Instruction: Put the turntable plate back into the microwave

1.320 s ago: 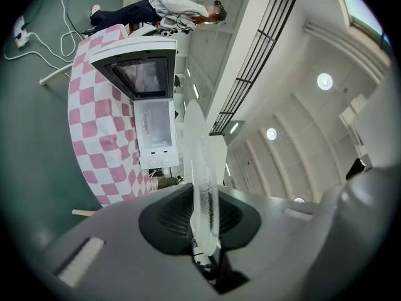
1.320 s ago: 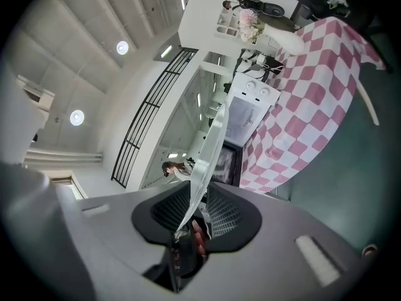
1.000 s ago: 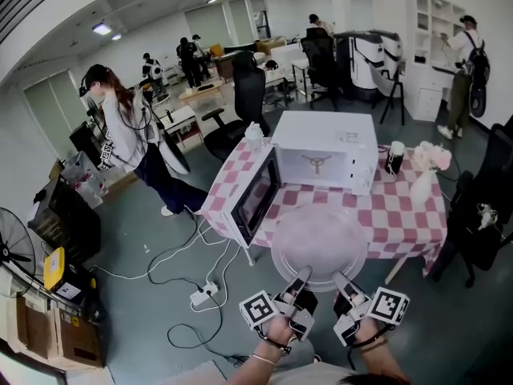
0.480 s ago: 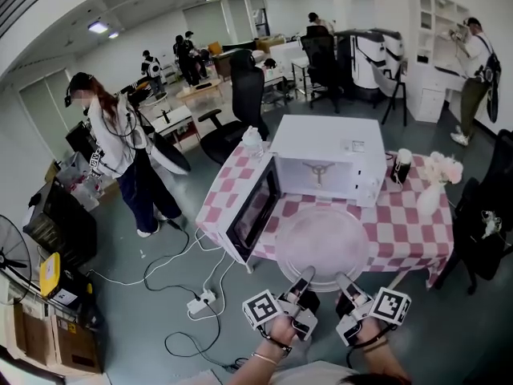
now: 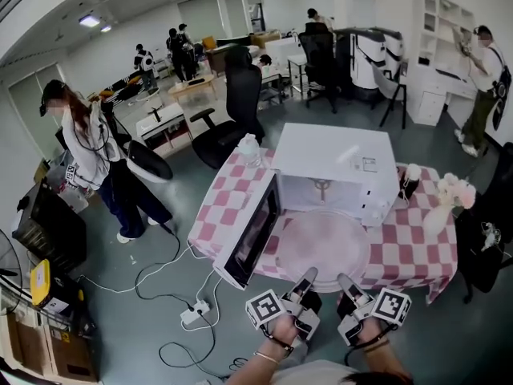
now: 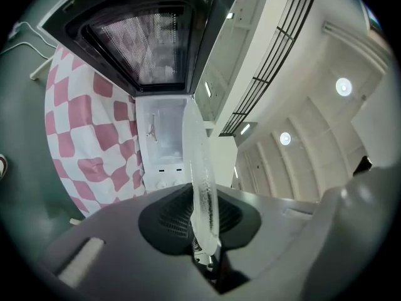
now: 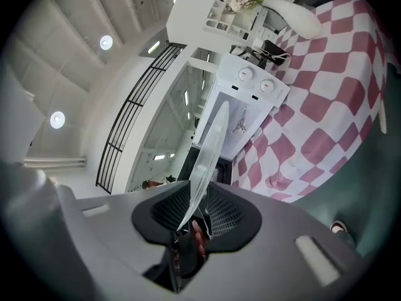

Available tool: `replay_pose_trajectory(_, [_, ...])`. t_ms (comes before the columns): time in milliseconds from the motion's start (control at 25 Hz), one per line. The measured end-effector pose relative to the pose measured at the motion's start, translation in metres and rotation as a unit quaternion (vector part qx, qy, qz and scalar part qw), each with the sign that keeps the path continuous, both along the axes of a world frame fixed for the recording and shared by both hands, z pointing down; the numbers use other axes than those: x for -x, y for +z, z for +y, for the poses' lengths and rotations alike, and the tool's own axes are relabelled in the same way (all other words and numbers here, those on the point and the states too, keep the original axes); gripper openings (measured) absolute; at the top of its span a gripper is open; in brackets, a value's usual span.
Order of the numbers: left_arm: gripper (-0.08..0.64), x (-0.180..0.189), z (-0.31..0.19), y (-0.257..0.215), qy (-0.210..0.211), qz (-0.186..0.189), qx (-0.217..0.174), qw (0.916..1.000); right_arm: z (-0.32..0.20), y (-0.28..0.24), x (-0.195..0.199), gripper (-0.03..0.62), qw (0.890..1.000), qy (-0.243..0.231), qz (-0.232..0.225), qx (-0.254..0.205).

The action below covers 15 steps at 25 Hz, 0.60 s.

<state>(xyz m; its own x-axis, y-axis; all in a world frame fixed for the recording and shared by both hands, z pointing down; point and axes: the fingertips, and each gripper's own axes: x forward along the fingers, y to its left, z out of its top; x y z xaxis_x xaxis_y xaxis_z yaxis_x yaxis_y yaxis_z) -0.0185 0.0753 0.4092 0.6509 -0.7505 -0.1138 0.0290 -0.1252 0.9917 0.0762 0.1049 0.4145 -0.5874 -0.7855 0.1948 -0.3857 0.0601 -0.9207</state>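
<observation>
While left claw [image 5: 307,277] and right claw [image 5: 345,281] clamp its rim, the round clear glass plate [image 5: 323,245] hangs before the open white microwave [image 5: 333,155].

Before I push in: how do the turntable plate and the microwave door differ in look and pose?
The turntable plate is round clear glass; the microwave door is rectangular with a dark window. The plate lies roughly flat, gripped at its near rim by the left gripper and right gripper; the door stands upright, swung open leftward. Both are out in front of the microwave's cavity.
</observation>
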Motion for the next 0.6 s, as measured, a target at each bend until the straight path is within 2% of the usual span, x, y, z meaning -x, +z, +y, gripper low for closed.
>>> replay_pose_trajectory(440, [0.038, -0.004, -0.070, 0.021, 0.021, 0.005, 0.017, 0.9996, -0.067, 0.018, -0.003, 0.087, 1.000, 0.016, 0.016, 0.017])
replay_pose_trajectory(600, [0.038, -0.005, -0.088, 0.029, 0.026, 0.000, 0.008, 0.9996, -0.082, 0.026, -0.004, 0.087, 0.999, 0.026, 0.014, 0.022])
